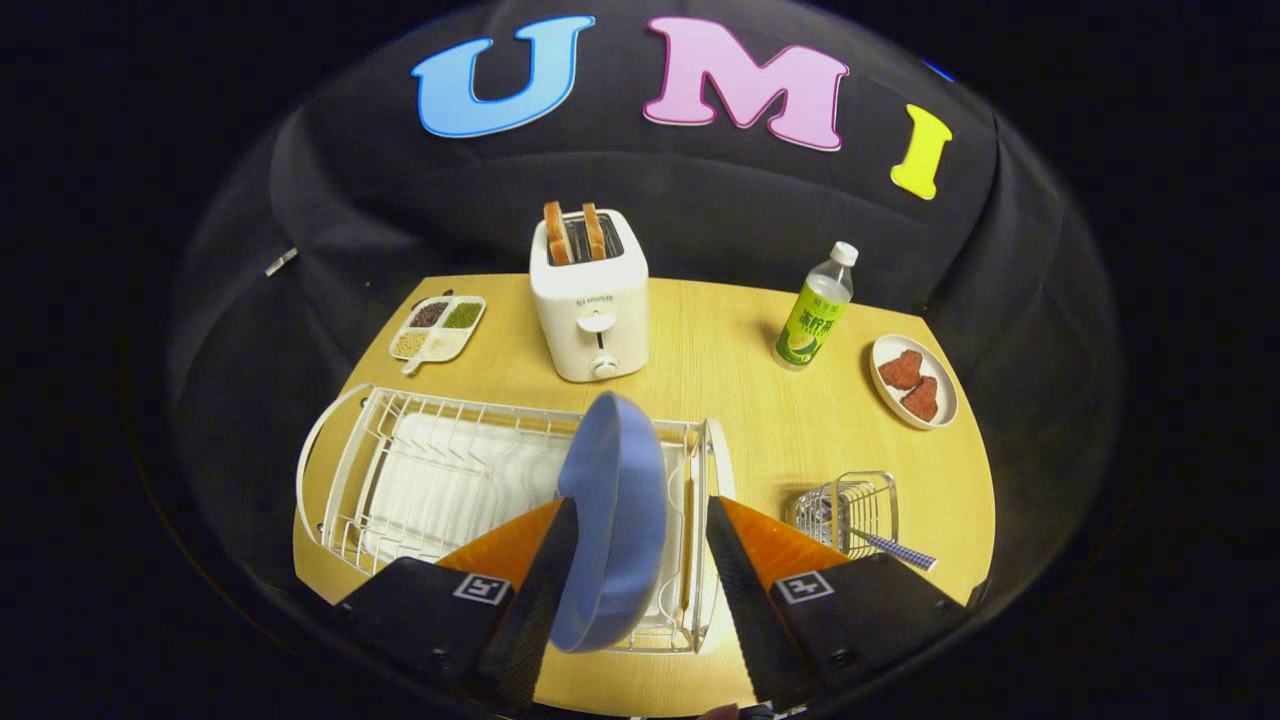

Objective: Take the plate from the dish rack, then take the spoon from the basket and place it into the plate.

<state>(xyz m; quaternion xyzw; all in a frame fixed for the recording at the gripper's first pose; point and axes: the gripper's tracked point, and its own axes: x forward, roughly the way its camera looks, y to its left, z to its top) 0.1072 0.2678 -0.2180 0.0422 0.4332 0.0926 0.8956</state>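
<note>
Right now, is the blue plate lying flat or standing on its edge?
On edge. The blue plate stands upright in the dish rack, between the open gripper fingers; only one finger seems to touch it.

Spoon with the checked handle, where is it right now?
In the gripper view, the spoon with the checked handle lies in the small wire basket, beyond the tool's right finger, which is open around the blue plate.

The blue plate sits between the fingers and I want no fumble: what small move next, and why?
Probably close the gripper on the blue plate. It stands on edge in the dish rack, touching the left finger, but a gap remains at the right finger, so no firm grip shows yet.
</note>
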